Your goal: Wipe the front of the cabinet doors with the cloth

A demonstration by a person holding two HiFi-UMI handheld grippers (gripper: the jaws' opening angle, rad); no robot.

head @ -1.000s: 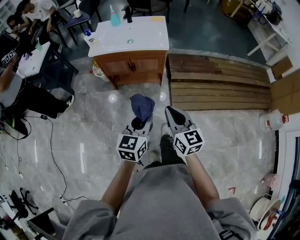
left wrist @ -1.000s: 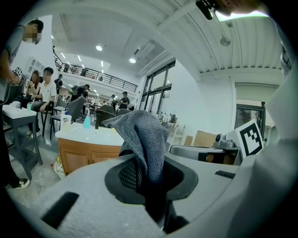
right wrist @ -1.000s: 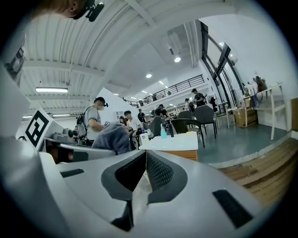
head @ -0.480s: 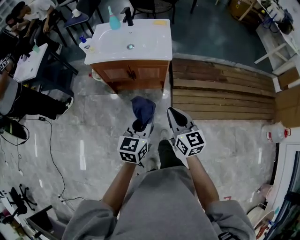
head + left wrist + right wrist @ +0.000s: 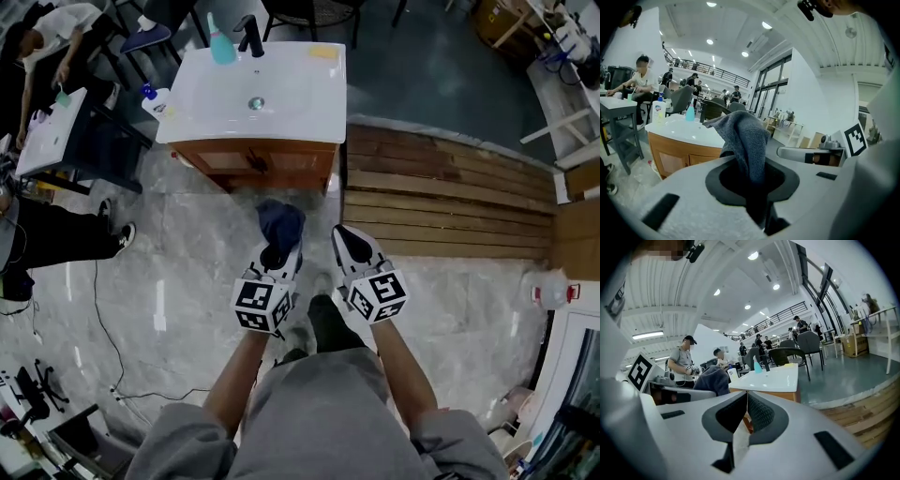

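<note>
Wiping has not begun, I judge: my left gripper (image 5: pixel 278 253) is clamped on the dark blue cloth (image 5: pixel 280 223), held short of the untouched cabinet doors (image 5: pixel 281 161), while my right gripper (image 5: pixel 348 244) is closed, empty.

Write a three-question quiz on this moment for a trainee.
1. True or false: the right gripper holds the cloth.
2. The cloth is: A) pressed on the cabinet doors; B) in the left gripper, short of the doors; C) lying in the sink.
3. Fill in: the right gripper's fingers are ___.
Key: 1 false; 2 B; 3 shut.
</note>
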